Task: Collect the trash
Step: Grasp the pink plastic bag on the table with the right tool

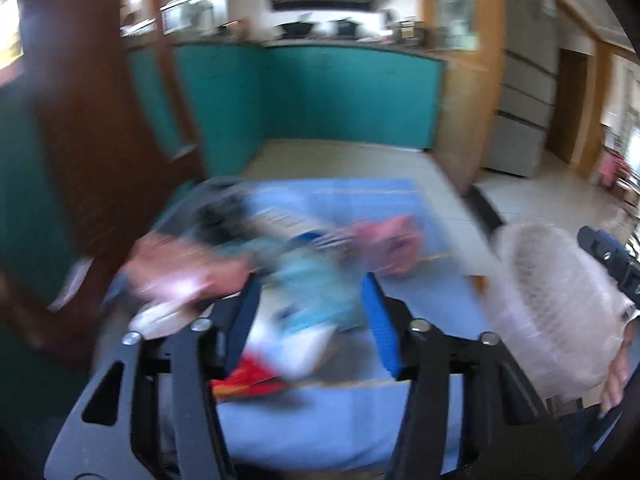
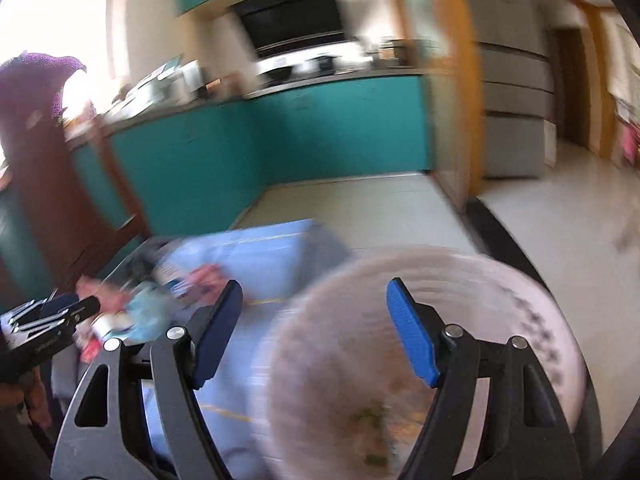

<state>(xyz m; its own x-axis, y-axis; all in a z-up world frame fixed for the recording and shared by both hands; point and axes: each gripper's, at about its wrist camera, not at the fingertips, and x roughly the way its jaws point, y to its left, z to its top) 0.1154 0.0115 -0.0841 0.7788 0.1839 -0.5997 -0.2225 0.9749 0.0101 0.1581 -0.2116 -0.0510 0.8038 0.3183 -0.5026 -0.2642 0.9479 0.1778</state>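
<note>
In the left wrist view, a blurred heap of trash lies on the blue table (image 1: 432,304): a pink wrapper (image 1: 392,244), a light blue wrapper (image 1: 316,284), white paper and a red scrap (image 1: 248,380). My left gripper (image 1: 312,320) hovers over the heap with its jaws apart, and I see no pad pressing on anything. A white perforated basket (image 1: 560,300) is at the right, with a person's fingers (image 1: 616,380) at its lower edge. In the right wrist view, my right gripper (image 2: 316,324) stands open over the basket (image 2: 500,320), one finger either side of its near rim. Greenish scraps lie in the basket.
Teal kitchen cabinets (image 1: 320,92) stand beyond the table, and a dark wooden door (image 1: 92,140) stands to the left. A grey fridge (image 1: 524,92) and pale tiled floor (image 2: 560,240) are on the right. My left gripper (image 2: 52,320) shows at the left of the right wrist view.
</note>
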